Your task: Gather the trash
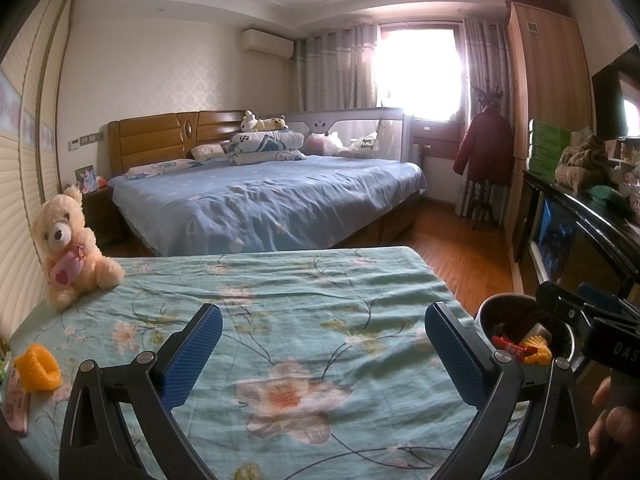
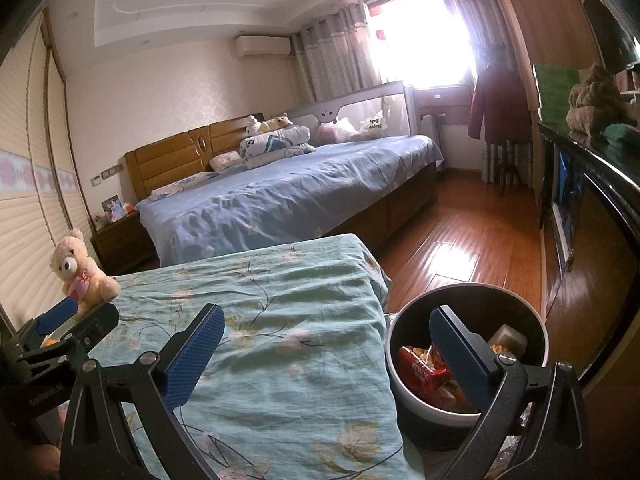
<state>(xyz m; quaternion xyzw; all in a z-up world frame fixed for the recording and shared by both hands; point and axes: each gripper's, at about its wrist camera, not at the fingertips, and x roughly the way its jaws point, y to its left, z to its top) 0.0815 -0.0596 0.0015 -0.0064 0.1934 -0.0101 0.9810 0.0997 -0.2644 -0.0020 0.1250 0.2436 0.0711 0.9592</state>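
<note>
A round bin with a white rim stands on the floor at the right edge of the green floral bed. Red wrappers and other scraps lie inside it. My right gripper is open over the bed's edge and the bin, with nothing between its blue pads. My left gripper is open and empty above the green floral bed. An orange foam net and a pink wrapper lie at the bed's left edge. The bin shows at the right, holding a red wrapper.
A cream teddy bear sits against the blinds at the bed's far left corner. Beyond is a blue bed with pillows. Wooden floor runs along the right, beside a dark cabinet. A hand holds the right gripper's grip.
</note>
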